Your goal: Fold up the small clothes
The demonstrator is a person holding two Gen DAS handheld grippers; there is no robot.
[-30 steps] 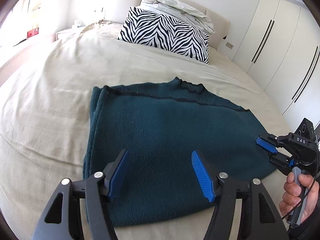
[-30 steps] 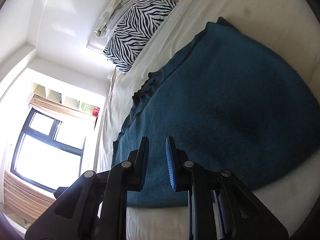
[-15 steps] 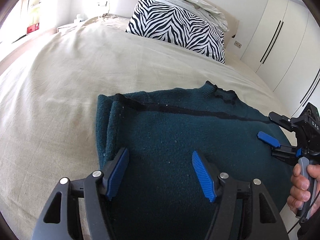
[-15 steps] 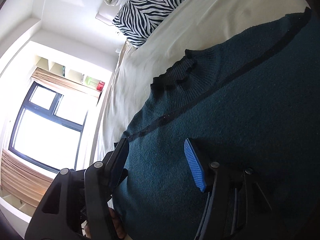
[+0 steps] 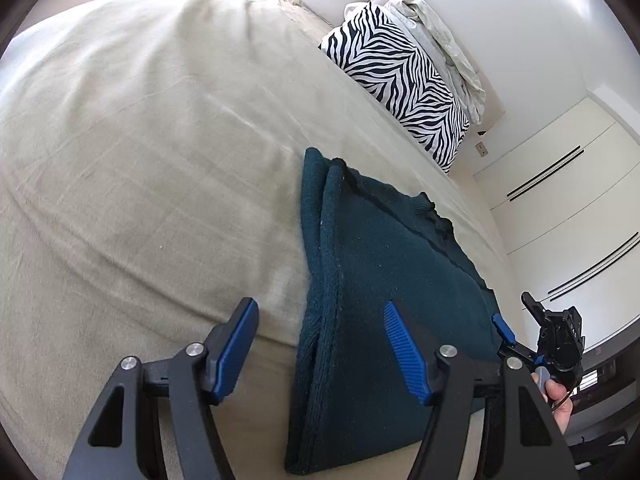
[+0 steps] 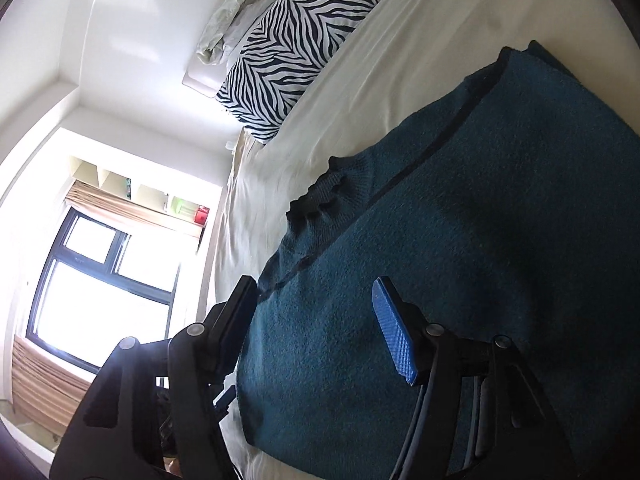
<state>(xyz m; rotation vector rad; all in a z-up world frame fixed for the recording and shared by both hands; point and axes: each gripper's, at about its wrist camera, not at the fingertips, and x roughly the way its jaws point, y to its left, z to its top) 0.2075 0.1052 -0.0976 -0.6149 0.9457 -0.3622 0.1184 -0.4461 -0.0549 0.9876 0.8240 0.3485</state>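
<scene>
Left gripper: jaws stood wide apart, holding nothing; the folded side edge of the sweater lay between the blue pads, with no pad pressing on it
Right gripper: jaws had just been opening and stood fairly wide; the sweater's edge lay between them, not pinched
Sweater: dark teal, folded flat on the bed, near the front edge
Count: two grippers; one sweater; one zebra pillow; one crumpled pale cloth on top of the pillow
Left view only: white wardrobe doors; a hand holding the right gripper
Right view only: a bright window; shelves above it
</scene>
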